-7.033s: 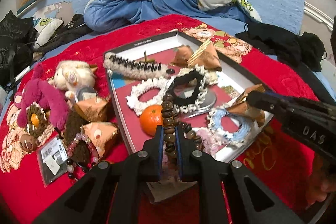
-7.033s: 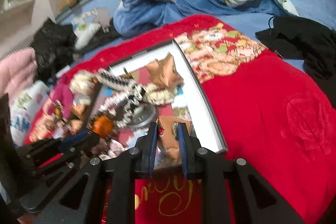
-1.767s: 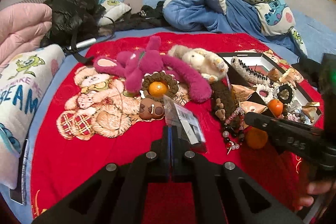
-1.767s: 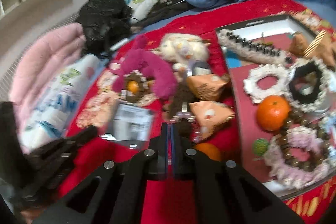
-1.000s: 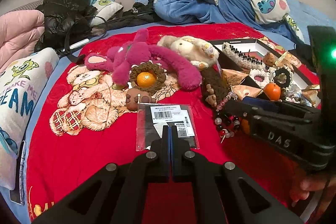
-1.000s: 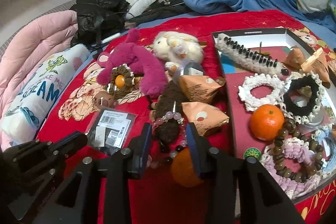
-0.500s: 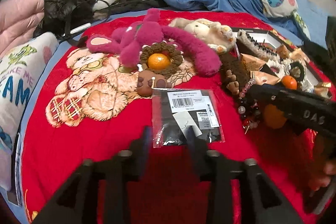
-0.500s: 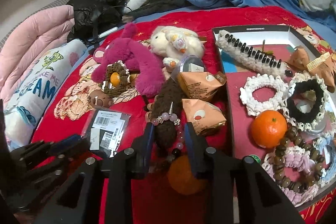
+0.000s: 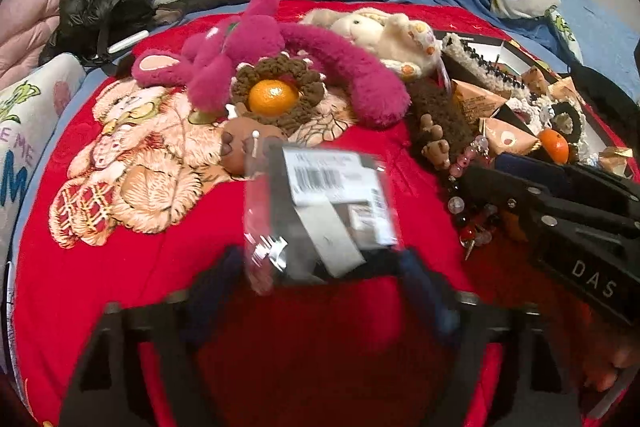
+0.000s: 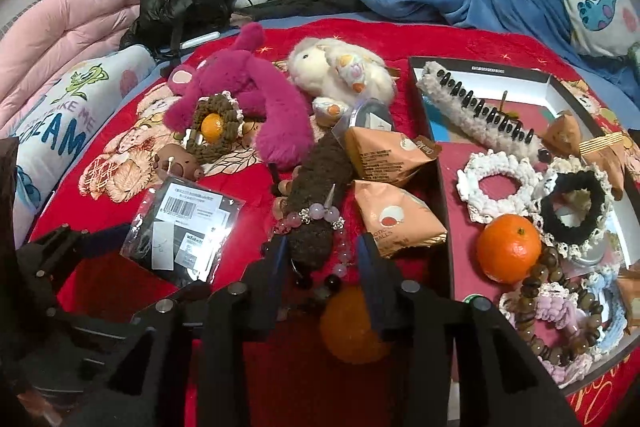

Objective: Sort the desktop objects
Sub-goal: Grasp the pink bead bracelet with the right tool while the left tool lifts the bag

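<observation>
A clear plastic packet (image 9: 320, 203) with a barcode label lies on the red blanket (image 9: 120, 279). Its near edge sits between the blurred fingers of my left gripper (image 9: 318, 283), which is open and does not press on it. In the right wrist view the same packet (image 10: 184, 223) lies just right of the left gripper (image 10: 80, 239). My right gripper (image 10: 322, 263) hangs over a pink bead bracelet (image 10: 316, 217) draped on a brown plush (image 10: 316, 187). Its jaws are opening, with beads between them but not gripped. An orange (image 10: 352, 323) lies under its fingers.
A black-walled tray (image 10: 442, 195) at right holds scrunchies, an orange (image 10: 508, 251), brown beads and a hair clip. Two snack packs (image 10: 384, 155), a magenta plush (image 10: 256, 95), a white plush (image 10: 340, 75) and a crochet ring crowd the middle. Bedding and a black bag lie behind.
My left gripper went from shut to open and sank toward the packet, whose edge now lies between its fingers. The right gripper stayed over the bracelet, its jaws a little wider than half a second ago.
</observation>
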Demonstrator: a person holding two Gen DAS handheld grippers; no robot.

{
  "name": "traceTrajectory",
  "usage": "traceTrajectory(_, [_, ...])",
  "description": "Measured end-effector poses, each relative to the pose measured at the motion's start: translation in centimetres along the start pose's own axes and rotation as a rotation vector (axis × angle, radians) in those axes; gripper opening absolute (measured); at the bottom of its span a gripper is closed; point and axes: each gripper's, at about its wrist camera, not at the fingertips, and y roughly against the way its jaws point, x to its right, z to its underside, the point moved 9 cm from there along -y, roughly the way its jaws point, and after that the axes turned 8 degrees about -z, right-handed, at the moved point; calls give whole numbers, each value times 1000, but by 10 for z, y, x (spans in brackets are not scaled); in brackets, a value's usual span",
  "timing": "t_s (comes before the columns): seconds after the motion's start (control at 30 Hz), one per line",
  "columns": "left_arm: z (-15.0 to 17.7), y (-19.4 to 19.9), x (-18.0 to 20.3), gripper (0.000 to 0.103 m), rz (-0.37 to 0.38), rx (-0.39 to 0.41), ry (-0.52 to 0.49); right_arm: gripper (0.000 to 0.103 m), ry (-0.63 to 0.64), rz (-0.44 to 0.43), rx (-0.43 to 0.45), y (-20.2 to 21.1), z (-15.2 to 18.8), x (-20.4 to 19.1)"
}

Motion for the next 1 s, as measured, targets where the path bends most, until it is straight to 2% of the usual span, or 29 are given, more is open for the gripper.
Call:
traceTrajectory(0.03, [0, 2, -3, 46, -11, 2, 13, 33, -4, 1, -1, 1, 0, 2])
traceTrajectory(0.07, [0, 3, -6, 30, -20, 1, 31, 30, -11, 5, -5, 1, 0, 4])
traceTrajectory(0.1, [0, 4, -7, 20, -19, -3, 46, 25, -16, 7, -8, 2, 0, 5])
traceTrajectory(0.2, [1, 9, -10, 5, -32, 6, 51, 8, -42, -8, -9, 8, 1, 11])
traceTrajectory(0.33, [2, 16, -11, 3, -41, 22, 48, 2, -111, -125, -1, 15, 4, 9])
traceTrajectory(0.57, [-2, 26, -13, 2, -42, 48, 54, 2, -146, -205, -8, 14, 7, -3])
traceTrajectory(0.73, [-5, 37, -20, 1, -59, 81, 56, 7, -146, -271, -15, 20, 7, -12])
traceTrajectory(0.77, [-5, 38, -22, 1, -58, 81, 61, 9, -127, -257, -17, 20, 8, -15])
traceTrajectory(0.83, [-4, 38, -23, 1, -55, 79, 63, 20, -103, -223, -27, 17, 10, -16])
traceTrajectory(1.0, [0, 34, -19, 1, -56, 65, 46, 23, -133, -256, -55, 4, 11, -19])
